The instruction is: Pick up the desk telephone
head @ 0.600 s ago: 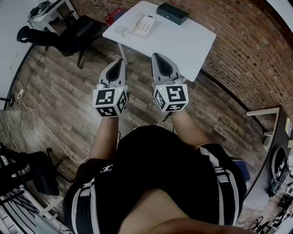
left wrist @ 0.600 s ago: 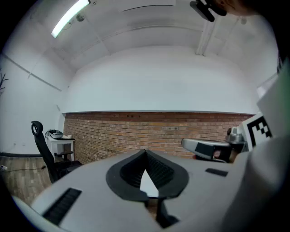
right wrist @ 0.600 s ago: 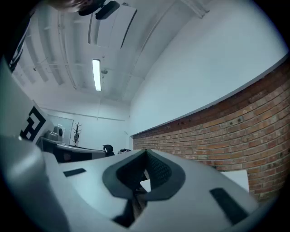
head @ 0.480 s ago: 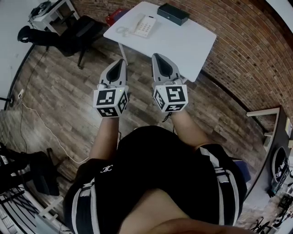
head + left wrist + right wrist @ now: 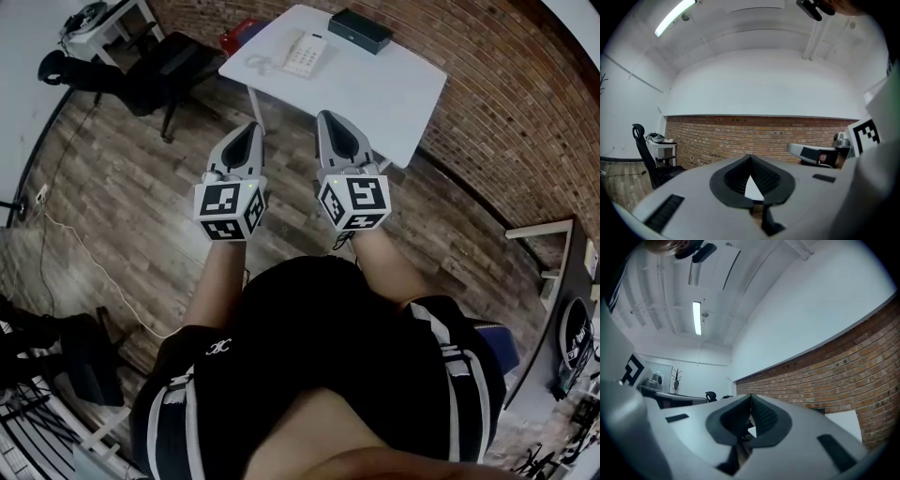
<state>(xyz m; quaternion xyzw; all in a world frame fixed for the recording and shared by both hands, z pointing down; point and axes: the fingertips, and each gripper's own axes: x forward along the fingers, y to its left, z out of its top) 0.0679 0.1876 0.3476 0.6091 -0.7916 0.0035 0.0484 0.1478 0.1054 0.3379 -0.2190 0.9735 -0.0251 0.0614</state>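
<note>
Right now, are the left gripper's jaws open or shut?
Shut. In the left gripper view the left gripper shows its jaws meeting at the tips, nothing held between them.

The left gripper (image 5: 750,157) is pointing level at the brick wall (image 5: 740,136), and its two jaws are meeting at the tips with nothing gripped between them. To the left of the brick wall a black office chair (image 5: 644,150) is standing just beside a small white table (image 5: 663,146). In front of the wall's right part the right gripper (image 5: 791,148) is reaching in, with its marker cube (image 5: 866,132) showing behind it.
</note>
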